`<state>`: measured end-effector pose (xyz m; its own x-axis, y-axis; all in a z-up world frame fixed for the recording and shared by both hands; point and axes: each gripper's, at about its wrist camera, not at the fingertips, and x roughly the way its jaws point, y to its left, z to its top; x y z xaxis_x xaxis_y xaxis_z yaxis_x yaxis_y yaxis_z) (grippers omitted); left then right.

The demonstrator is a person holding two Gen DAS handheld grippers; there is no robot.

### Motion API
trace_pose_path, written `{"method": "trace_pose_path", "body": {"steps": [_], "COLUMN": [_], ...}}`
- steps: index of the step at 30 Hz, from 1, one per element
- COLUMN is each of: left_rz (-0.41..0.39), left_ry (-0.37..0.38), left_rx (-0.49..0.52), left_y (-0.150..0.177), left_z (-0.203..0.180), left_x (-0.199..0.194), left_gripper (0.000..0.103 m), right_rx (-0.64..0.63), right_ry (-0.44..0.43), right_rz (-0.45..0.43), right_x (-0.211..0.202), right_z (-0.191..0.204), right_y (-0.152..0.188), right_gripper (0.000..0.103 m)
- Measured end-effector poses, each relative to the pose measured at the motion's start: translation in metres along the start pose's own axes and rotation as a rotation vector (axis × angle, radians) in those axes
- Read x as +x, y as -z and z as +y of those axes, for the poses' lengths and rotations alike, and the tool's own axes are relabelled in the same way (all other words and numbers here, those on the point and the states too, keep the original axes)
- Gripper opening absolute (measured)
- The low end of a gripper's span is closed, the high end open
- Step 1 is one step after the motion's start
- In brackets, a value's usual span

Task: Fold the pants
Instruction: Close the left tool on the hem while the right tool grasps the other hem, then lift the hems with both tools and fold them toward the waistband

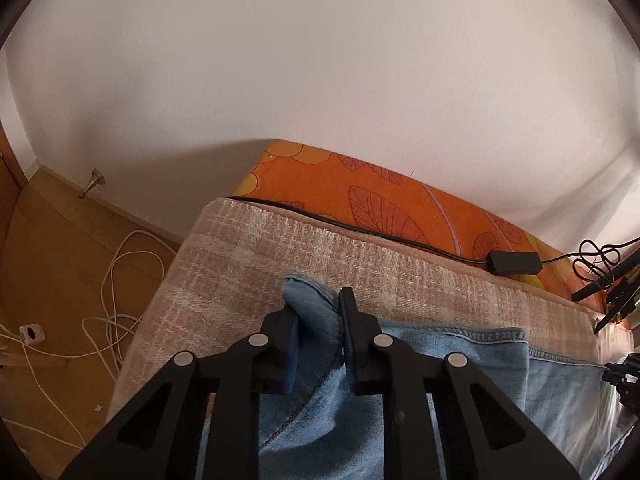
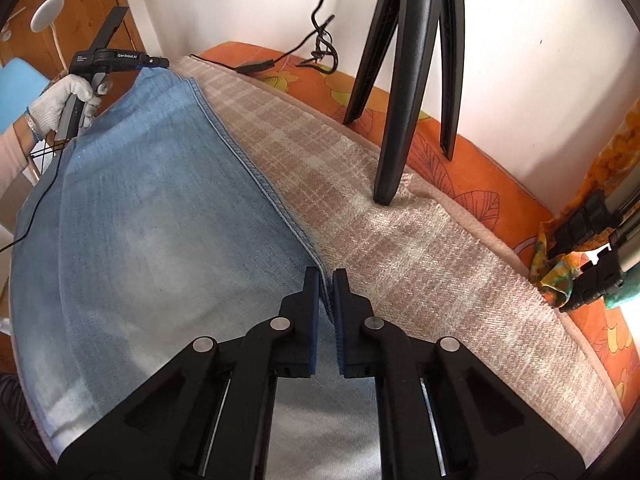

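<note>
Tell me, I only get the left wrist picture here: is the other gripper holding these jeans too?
Observer: Yes. The right gripper is shut on the stitched edge of the jeans.
Operator: What are those black bits at my right edge?
Observer: A black tripod; one foot rests on the beige blanket, the others on the orange mattress.
Operator: Who holds my gripper?
Observer: A hand in a white knit glove grips the left gripper's handle at the jeans' far end.
Operator: Anything behind it?
Observer: A wooden door and a pale blue surface.
</note>
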<state>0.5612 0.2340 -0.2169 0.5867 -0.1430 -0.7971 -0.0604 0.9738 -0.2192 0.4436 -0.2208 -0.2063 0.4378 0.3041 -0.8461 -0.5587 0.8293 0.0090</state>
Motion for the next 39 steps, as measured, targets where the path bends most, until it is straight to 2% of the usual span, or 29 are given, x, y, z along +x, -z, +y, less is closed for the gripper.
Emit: {"method": "trace_pose_path", "body": {"steps": [12,19,30,35,39], "left_rz": [-0.076,-0.114,-0.180,-0.175,-0.135], "left_ry": [0.078,0.099,0.130,0.123,0.109], "left_rx": [0.003,0.002,-0.005,-0.001,0.003], "left_y": [0.004,0.022,0.104,0.146,0.184], "left_z": [0.008,0.019,0.050,0.067,0.082], "left_x": [-0.053,-0.099,-0.203,-0.235,-0.247], "left_gripper": [0.006,0.004,0.004,0.004,0.004], "right_rx": [-0.012,-0.034,-0.099,-0.112,-0.133], "right_ry": [0.013,-0.015,-0.074,-0.102,-0.133], "right_rz": [-0.102,-0.142,-0.111,-0.059,-0.021], "right_x": [-0.066,-0.123,-0.173,-0.181,-0.186], "right_z": [0.028,0.062,0.142,0.176,0.205], "right_y": [0.007,0.033,0.097,0.135,0.165], "right_gripper": [0.006,0.005,0.005,0.005,0.005]}}
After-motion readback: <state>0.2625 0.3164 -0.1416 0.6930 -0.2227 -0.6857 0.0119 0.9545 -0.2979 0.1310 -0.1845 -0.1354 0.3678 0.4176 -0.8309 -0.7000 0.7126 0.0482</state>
